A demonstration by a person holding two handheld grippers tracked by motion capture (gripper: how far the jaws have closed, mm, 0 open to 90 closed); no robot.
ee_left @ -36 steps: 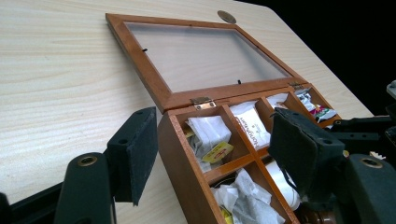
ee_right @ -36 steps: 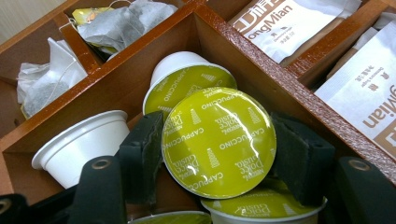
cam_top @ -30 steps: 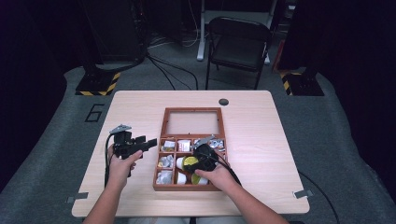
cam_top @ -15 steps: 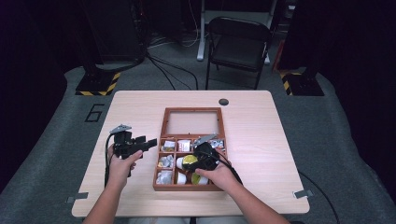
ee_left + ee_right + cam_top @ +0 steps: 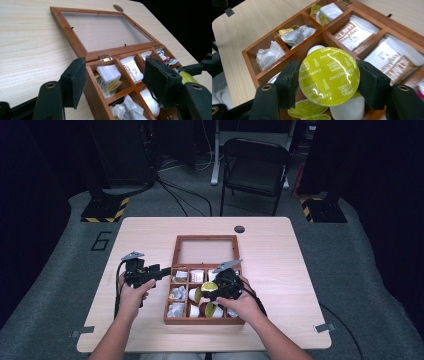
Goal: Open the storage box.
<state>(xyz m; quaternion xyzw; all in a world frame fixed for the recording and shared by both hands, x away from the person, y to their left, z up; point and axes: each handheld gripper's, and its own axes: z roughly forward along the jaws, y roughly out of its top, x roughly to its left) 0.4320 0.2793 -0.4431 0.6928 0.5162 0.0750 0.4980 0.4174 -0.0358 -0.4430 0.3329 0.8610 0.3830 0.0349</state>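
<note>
table (image 5: 280,250): light wood | on it: open wooden box (image 5: 172,297), centre-front

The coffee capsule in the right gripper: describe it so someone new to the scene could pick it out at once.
Start at the wooden compartment box on the table, lid laid open. Over its near middle compartments the right gripper clamps a capsule by its sides. It has a white cup and a round yellow-green foil lid printed Cappuccino, and it is held above the other capsules lying in the box.
</note>
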